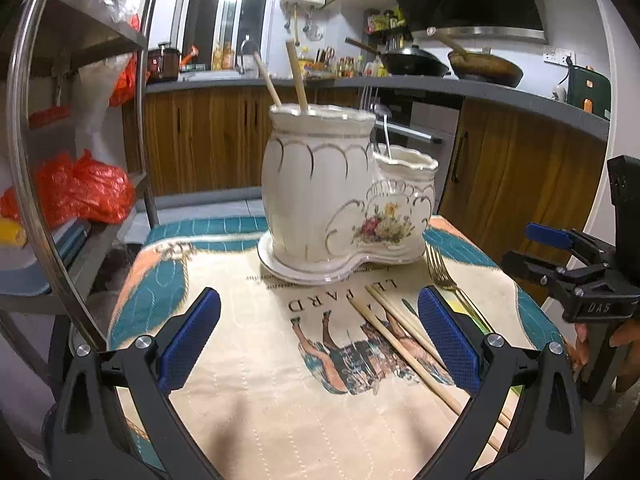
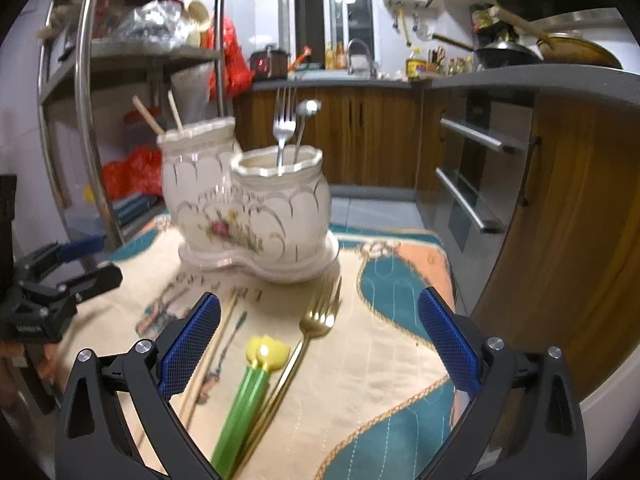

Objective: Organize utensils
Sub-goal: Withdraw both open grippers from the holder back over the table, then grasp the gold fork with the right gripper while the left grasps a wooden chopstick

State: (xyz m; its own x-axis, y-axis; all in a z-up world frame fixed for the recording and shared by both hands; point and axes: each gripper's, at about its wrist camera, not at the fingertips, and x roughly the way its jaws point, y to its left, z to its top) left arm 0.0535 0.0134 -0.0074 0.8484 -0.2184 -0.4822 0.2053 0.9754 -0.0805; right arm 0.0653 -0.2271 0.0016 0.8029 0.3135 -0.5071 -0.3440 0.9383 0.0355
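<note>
A white ceramic two-pot holder (image 1: 320,192) stands on the printed cloth (image 1: 260,400). Two wooden chopsticks (image 1: 298,76) lean in its tall pot. In the right wrist view a silver fork (image 2: 284,120) and a spoon (image 2: 306,110) stand in the low pot of the holder (image 2: 248,208). Loose on the cloth lie two more chopsticks (image 1: 400,336), a gold fork (image 2: 316,320) and a green-handled utensil with a yellow head (image 2: 248,392). My left gripper (image 1: 320,300) is open above the cloth, short of the holder. My right gripper (image 2: 320,304) is open over the gold fork, holding nothing.
A metal shelf rack (image 1: 92,40) with red bags stands left of the table. Wooden kitchen cabinets (image 1: 520,184) and an oven (image 2: 476,184) lie behind and to the right. The cloth's right edge (image 2: 448,280) drops to the floor. A hand (image 1: 624,340) holds the right gripper.
</note>
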